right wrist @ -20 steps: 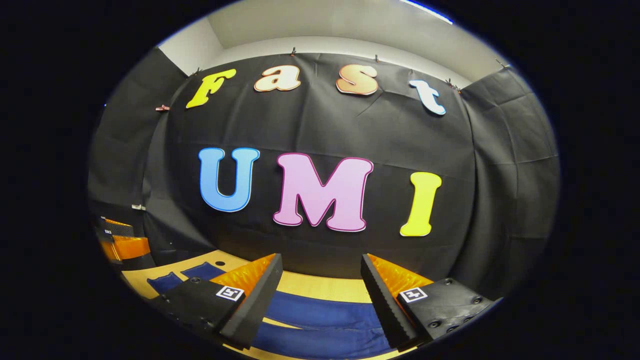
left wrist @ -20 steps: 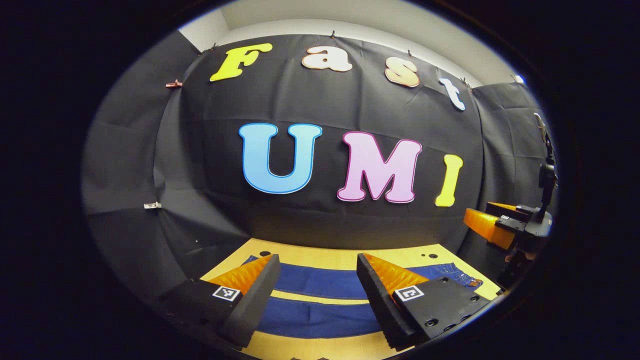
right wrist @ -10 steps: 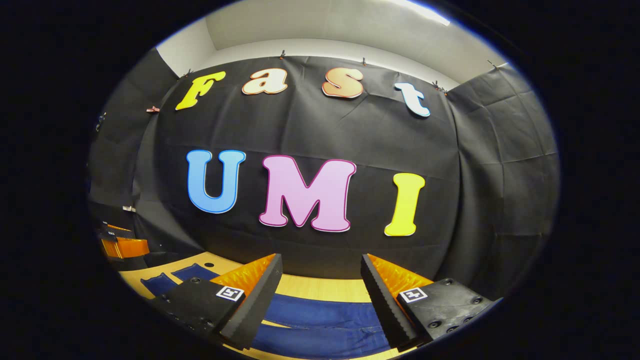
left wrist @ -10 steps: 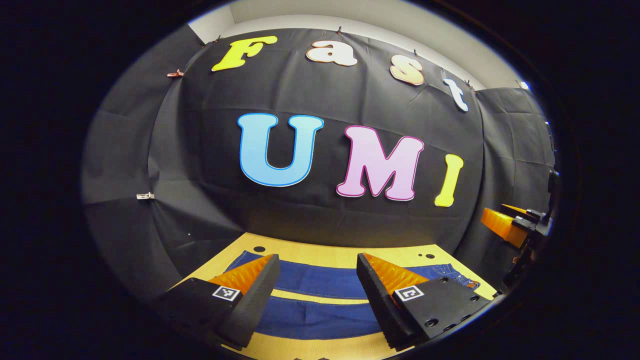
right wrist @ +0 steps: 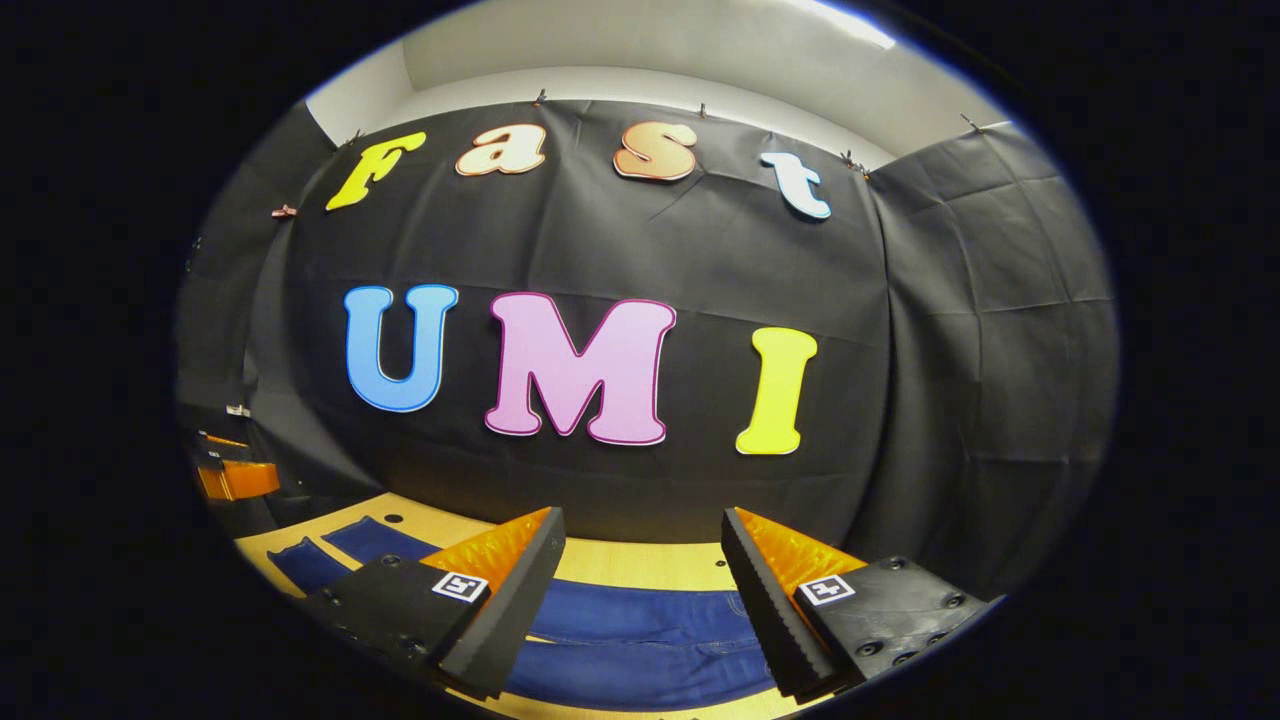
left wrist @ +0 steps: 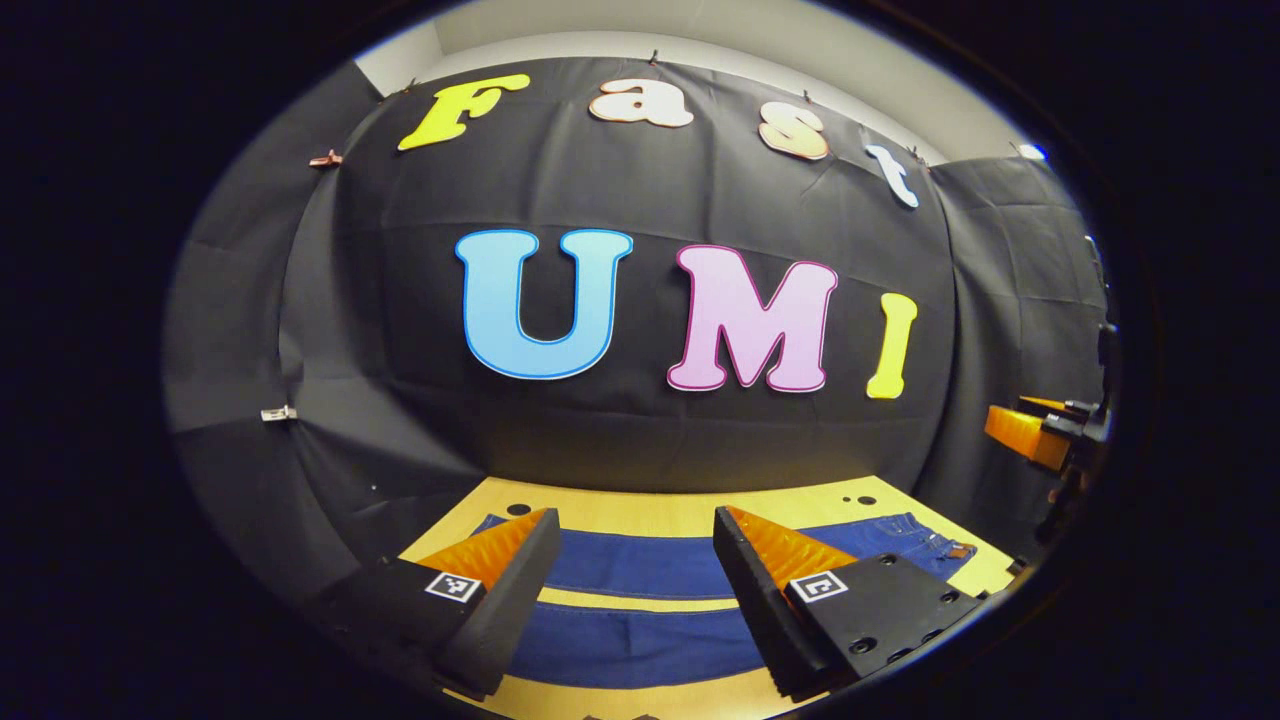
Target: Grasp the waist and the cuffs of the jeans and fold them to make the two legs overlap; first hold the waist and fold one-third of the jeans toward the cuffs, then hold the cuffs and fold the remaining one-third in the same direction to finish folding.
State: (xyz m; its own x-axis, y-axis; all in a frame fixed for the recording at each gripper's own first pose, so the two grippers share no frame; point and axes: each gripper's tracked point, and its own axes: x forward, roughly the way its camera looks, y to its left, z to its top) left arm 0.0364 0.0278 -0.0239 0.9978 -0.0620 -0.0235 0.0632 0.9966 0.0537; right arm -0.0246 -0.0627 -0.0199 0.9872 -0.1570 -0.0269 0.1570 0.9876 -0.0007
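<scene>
right gripper (right wrist: 640, 580) drifting rightward, both claws gaping empty; left gripper (left wrist: 630, 580) hovering; jeans (left wrist: 640, 565) lying flat, soft, heavy denim; pinch waist, cuffs.

Jeans (left wrist: 640, 565) flat on table (left wrist: 690, 510)

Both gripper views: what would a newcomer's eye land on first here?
The dark blue jeans lie flat on the pale wooden table, the two legs side by side with a strip of table between them. The left gripper and the right gripper both hover open above the denim, holding nothing.
</scene>
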